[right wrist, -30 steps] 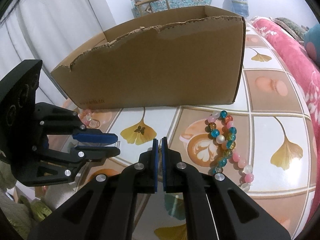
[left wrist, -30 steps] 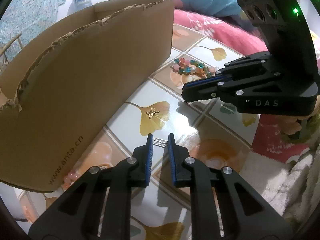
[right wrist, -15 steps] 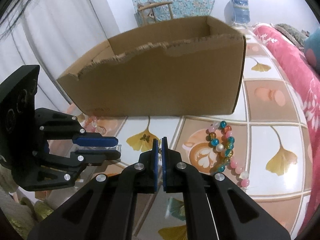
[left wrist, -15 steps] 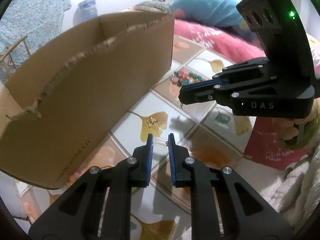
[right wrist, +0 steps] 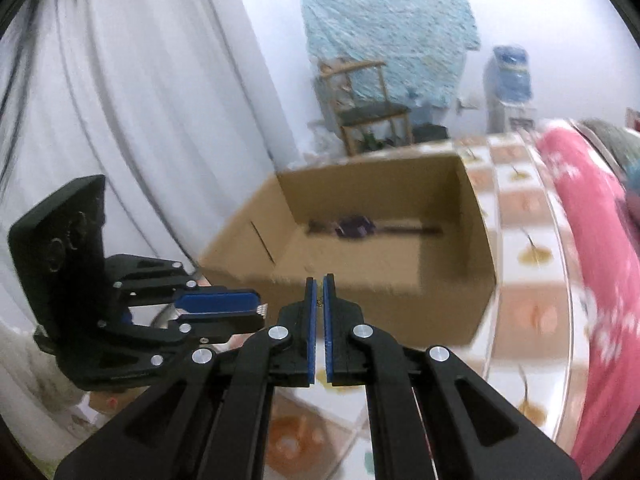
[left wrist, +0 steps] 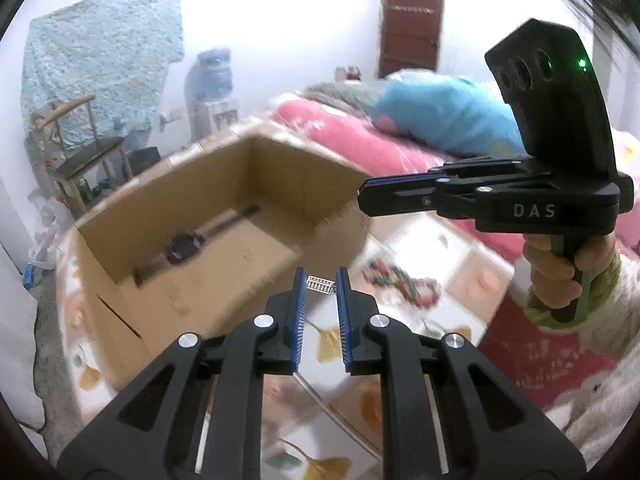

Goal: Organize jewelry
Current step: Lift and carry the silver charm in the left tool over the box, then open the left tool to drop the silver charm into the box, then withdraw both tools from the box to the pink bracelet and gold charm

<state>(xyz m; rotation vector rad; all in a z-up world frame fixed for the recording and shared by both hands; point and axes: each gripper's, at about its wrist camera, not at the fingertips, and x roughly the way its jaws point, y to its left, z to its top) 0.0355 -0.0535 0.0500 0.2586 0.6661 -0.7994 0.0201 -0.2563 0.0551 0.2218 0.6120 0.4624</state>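
Note:
My left gripper [left wrist: 319, 280] is shut on a small silver jewelry piece [left wrist: 319, 284] and holds it in the air near the front edge of an open cardboard box [left wrist: 224, 184]. A dark watch [left wrist: 183, 245] lies on the box floor. My right gripper [right wrist: 319, 290] is shut on a tiny gold piece [right wrist: 319, 303] just above the box's near wall [right wrist: 360, 300]. It also shows in the left wrist view [left wrist: 362, 196], beside the box's right corner. A beaded bracelet [left wrist: 400, 278] lies blurred on the tiled tablecloth.
The table has a patterned tile cloth [left wrist: 460, 264]. A pink blanket [right wrist: 592, 240] and a blue pillow [left wrist: 440, 116] lie on the bed to the right. A wooden chair [right wrist: 368, 112] and white curtains [right wrist: 140, 100] stand beyond the box.
Both grippers have risen from the table to above the box rim, each carrying its piece. The inside of the box with the watch has come into view.

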